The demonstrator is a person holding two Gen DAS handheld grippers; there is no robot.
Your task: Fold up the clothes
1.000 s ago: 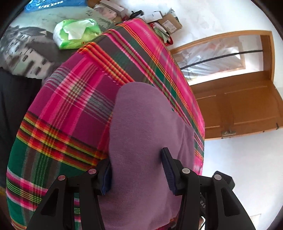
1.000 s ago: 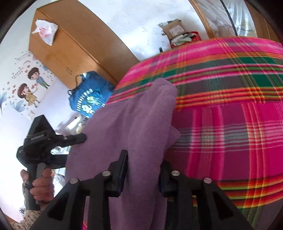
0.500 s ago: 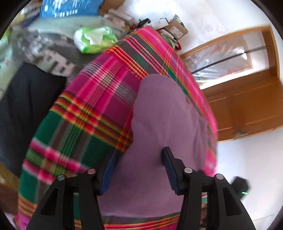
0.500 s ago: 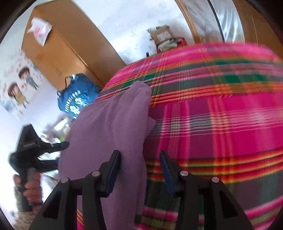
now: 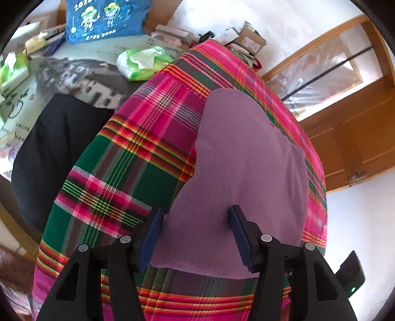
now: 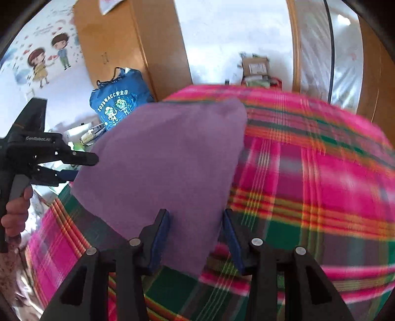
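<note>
A purple cloth (image 5: 246,160) lies folded flat on a pink, green and red plaid blanket (image 5: 123,172). My left gripper (image 5: 196,212) hovers over the cloth's near edge. Its jaws are opening and its blue pads (image 5: 153,232) stand clear of the fabric on both sides. In the right wrist view the same purple cloth (image 6: 167,158) tapers to a corner between the jaws of my right gripper (image 6: 195,214), which is open with its pads off the fabric. The left gripper (image 6: 84,166) shows at the cloth's left edge, held by a hand (image 6: 14,210).
The blanket (image 6: 308,172) covers a bed-like surface. Left of it lie a black garment (image 5: 49,138), a green-white packet (image 5: 140,61) and a blue bag (image 5: 106,19). Cardboard boxes (image 5: 249,39) sit at the far end. A wooden door (image 5: 345,123) and a wardrobe (image 6: 123,49) stand behind.
Both grippers' jaws have widened off the purple cloth and drawn back toward its near edge. The right one was pinching a raised fold; the cloth now lies flat.
</note>
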